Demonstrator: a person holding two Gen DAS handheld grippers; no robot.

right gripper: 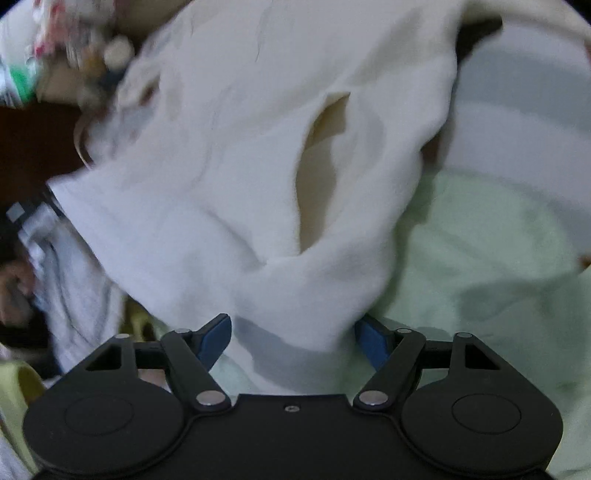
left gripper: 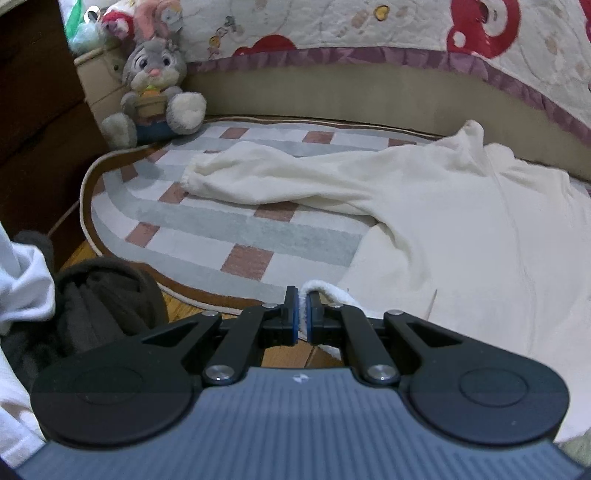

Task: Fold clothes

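While left gripper (left gripper: 303, 312) pinches fleecy cream garment (left gripper: 443, 206) hem | right gripper (right gripper: 293, 341) apparently wide.

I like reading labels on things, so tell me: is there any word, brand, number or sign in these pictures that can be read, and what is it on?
No text can be read.
Left gripper: a small pale mark on its grey body, too small to read.
Quilt: cartoon prints with tiny marks, blurred, not readable.
Plush rabbit: tags above its ears, nothing legible.
Cream garment: no visible print.
Right gripper: no lettering; that view is motion-blurred.
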